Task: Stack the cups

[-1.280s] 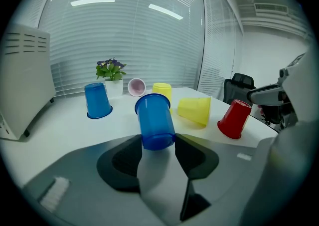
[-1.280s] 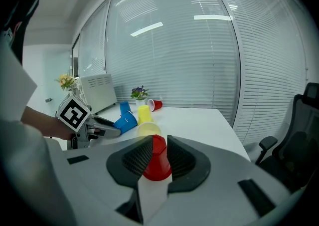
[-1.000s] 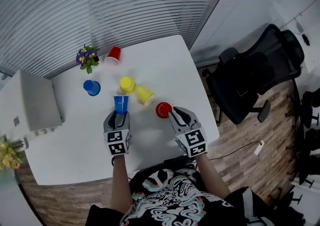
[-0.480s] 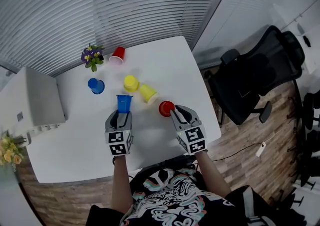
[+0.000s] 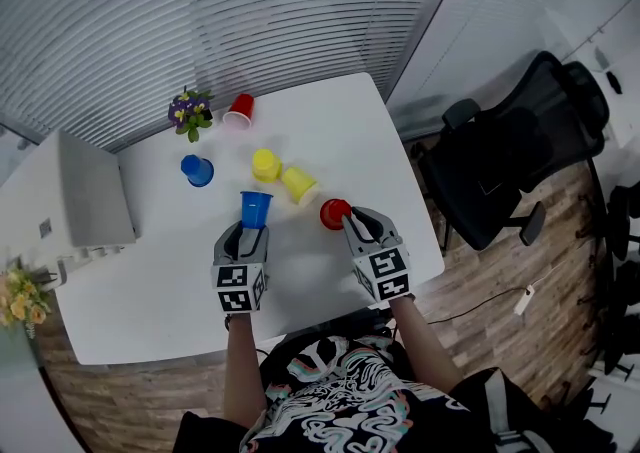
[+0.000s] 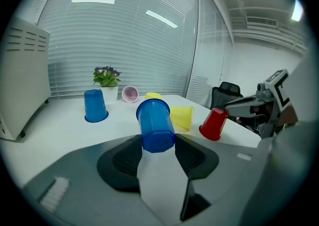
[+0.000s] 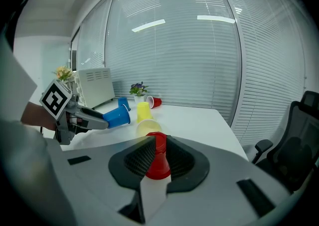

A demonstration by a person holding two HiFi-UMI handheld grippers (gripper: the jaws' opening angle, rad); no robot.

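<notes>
Blue cup [image 5: 256,209] is clamped at its base by the left gripper [image 5: 249,232], jaws fairly wide on the base, with the mouth tilted up and away from the person. Nearest the person on the other side, the right gripper [image 5: 351,225] has just been closing its jaws. The red cup [image 5: 335,213] sits between the pads and is pinched narrow at its closed end, rim low over the table [image 5: 340,131]; contact with the table cannot be confirmed. Judgement: the step in hand is bringing these two cups together to nest them. It calls for lining up both axes before sliding one into the other, and for a light right grip, since the thin red wall is already deformed. Bare tabletop between and in front of the grippers gives working room. The table's right edge lies near the right gripper, with an office chair [image 5: 520,141] beyond it. Just past the held cups stand two yellow cups [image 5: 266,165], one upended and one on its side. These should be avoided when swinging. Farther left is a second blue cup [image 5: 197,170], upended. At the far edge a second red cup [image 5: 239,109] lies beside a flower pot [image 5: 190,109].
</notes>
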